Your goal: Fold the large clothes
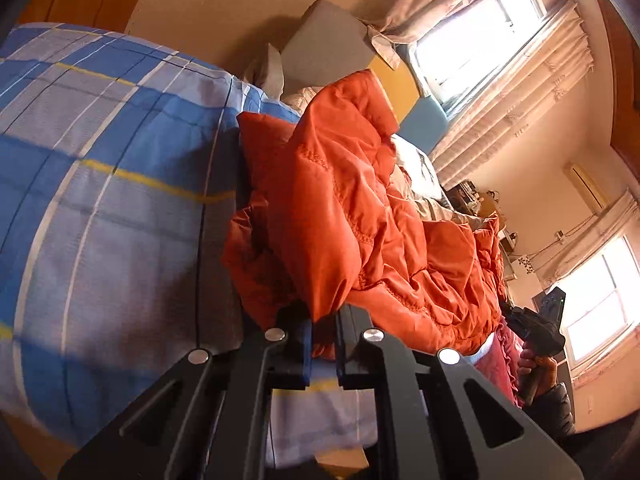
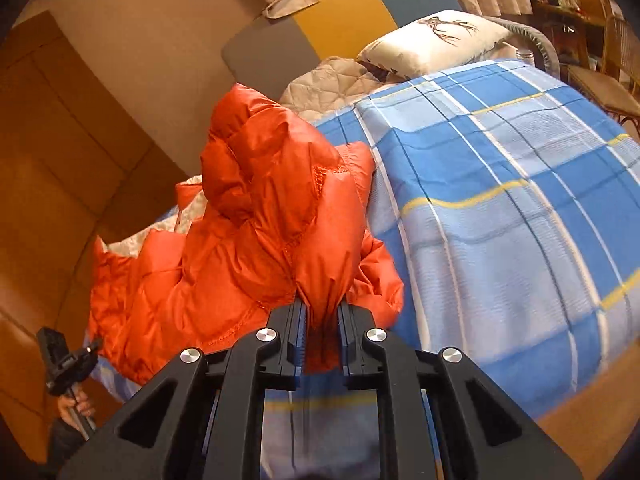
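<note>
A puffy orange down jacket [image 1: 360,208] lies bunched up on a bed with a blue plaid cover [image 1: 100,160]. In the left wrist view my left gripper [image 1: 324,330] is shut on a fold of the jacket's edge, the fabric pinched between its black fingers. In the right wrist view the orange jacket [image 2: 260,220] rises in a heap, and my right gripper [image 2: 322,320] is shut on a gathered bunch of it near the front edge of the plaid cover [image 2: 500,200]. Each view also shows the other hand-held gripper off to the side.
A white pillow with a print [image 2: 436,36] and a quilted beige blanket [image 2: 332,80] lie at the bed's head, against grey, yellow and blue panels [image 2: 344,20]. Wooden cupboard doors [image 2: 48,160] stand left. Bright curtained windows [image 1: 472,40] and a wicker chair [image 2: 600,80] are beyond.
</note>
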A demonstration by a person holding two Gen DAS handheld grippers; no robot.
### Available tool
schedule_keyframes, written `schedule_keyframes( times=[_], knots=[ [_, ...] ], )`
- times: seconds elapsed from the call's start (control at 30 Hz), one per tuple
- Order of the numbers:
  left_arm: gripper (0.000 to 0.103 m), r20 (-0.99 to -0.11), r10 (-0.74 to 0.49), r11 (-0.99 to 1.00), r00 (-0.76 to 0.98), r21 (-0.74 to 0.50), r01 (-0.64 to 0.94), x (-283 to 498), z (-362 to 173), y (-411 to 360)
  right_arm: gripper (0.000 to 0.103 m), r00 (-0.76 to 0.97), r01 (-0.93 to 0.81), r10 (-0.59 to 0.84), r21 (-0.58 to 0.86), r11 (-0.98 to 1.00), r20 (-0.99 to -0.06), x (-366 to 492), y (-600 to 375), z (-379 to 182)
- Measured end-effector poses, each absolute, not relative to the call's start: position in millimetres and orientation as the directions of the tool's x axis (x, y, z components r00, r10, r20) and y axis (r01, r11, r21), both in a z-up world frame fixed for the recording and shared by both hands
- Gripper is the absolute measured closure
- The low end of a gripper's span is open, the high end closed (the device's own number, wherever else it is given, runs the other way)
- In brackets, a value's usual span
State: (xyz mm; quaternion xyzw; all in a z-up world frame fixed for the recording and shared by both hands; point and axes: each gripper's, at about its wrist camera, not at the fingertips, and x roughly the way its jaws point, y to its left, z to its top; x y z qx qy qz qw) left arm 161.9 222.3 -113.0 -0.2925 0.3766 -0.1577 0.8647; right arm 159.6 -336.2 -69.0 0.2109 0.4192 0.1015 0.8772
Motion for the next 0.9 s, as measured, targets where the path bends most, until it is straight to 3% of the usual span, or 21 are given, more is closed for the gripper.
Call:
schedule_keyframes(
  times=[0.2,0.23,0.3,0.33,0.37,0.43,0.47,0.73,0.8,0.83,0.87,0.9],
  knots=[
    [0.093,-0.594,-0.488,0.791,0.639,-0.611,0.034,101,-116,217,0.090,0.570,-0.009,0.354,0.424,0.905,-0.742,99,-342,-77],
    [0.086,-0.608,-0.477,0.795,0.635,-0.606,0.017,92,-117,217,0.090,0.564,-0.012,0.346,0.411,0.912,-0.750,93,-342,-78],
    [0.062,-0.625,-0.427,0.818,0.654,-0.574,-0.014,84,-115,223,0.087,0.563,-0.024,0.333,0.388,0.921,-0.756,89,-342,-76],
    [0.040,-0.620,-0.400,0.827,0.675,-0.562,-0.027,81,-110,227,0.078,0.569,-0.026,0.320,0.373,0.928,-0.758,90,-342,-74],
    [0.037,-0.604,-0.398,0.824,0.690,-0.566,-0.020,79,-105,232,0.072,0.578,-0.029,0.300,0.347,0.937,-0.759,93,-341,-69],
    [0.034,-0.598,-0.368,0.843,0.712,-0.538,-0.016,83,-96,236,0.035,0.623,-0.033,0.252,0.297,0.954,-0.740,103,-341,-56],
    [0.033,-0.598,-0.355,0.858,0.718,-0.513,-0.003,88,-90,237,0.034,0.643,-0.052,0.255,0.290,0.956,-0.723,113,-339,-48],
    [0.034,-0.625,-0.358,0.899,0.693,-0.432,0.075,156,-84,223,0.028,0.638,-0.124,0.253,0.227,0.966,-0.728,196,-312,-49],
    [0.047,-0.626,-0.371,0.897,0.686,-0.432,0.091,168,-84,218,0.034,0.620,-0.136,0.242,0.202,0.970,-0.746,209,-303,-55],
    [0.067,-0.642,-0.363,0.904,0.675,-0.417,0.090,177,-85,215,0.054,0.609,-0.147,0.245,0.196,0.970,-0.755,211,-300,-57],
    [0.080,-0.649,-0.359,0.909,0.671,-0.405,0.095,180,-85,212,0.061,0.602,-0.155,0.242,0.186,0.970,-0.761,212,-297,-58],
    [0.086,-0.651,-0.350,0.917,0.674,-0.385,0.103,182,-84,209,0.071,0.607,-0.160,0.231,0.168,0.973,-0.761,210,-294,-57]
  ],
)
